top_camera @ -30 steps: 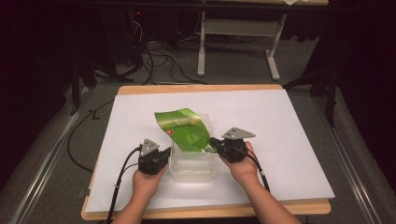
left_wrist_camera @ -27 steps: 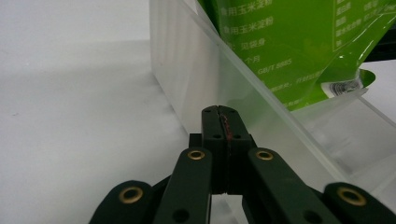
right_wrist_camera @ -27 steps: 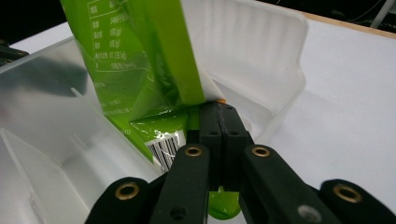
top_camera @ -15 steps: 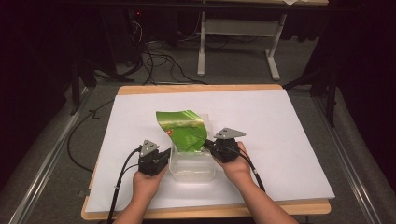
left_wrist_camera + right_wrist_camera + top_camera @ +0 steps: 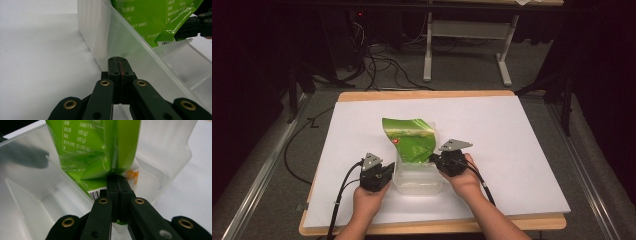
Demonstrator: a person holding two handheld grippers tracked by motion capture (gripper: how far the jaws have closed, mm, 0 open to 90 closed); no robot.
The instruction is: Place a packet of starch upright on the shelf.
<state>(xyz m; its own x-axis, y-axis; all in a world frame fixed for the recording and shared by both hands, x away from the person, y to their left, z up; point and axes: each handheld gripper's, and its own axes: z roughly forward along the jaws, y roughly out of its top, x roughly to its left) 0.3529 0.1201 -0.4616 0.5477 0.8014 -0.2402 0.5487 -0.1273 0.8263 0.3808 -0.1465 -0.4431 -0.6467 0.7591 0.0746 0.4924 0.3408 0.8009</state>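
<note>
Fingers on both sides are closed, and we take them view by view. From the high view, our left gripper (image 5: 382, 172) sits at the left wall of the clear plastic container (image 5: 418, 184) near the front of the white table (image 5: 532, 150), while our right gripper (image 5: 438, 161) is at the container's right side, pinching the lower corner of the green pouch (image 5: 409, 139). The pouch stands tilted, its lower end inside the container and its long axis rising up and away from us toward the back left.

In the left gripper view, our fingers (image 5: 117, 65) are pressed together on the container's thin translucent wall (image 5: 130, 42), steadying it. The pouch (image 5: 150, 17) lies ahead and to the right of them, past the wall, with the other gripper (image 5: 193, 25) holding its edge farther off.

In the right gripper view, our fingers (image 5: 117, 185) are clamped on the pouch's bottom seam (image 5: 100, 150), and the pouch rises straight up from them with the container's interior (image 5: 32, 185) spread behind and to the left.

We judge that the right hand, the one holding the pouch, must lower it leftward and down so it lies along the container's length, while the left hand holds the box steady.
</note>
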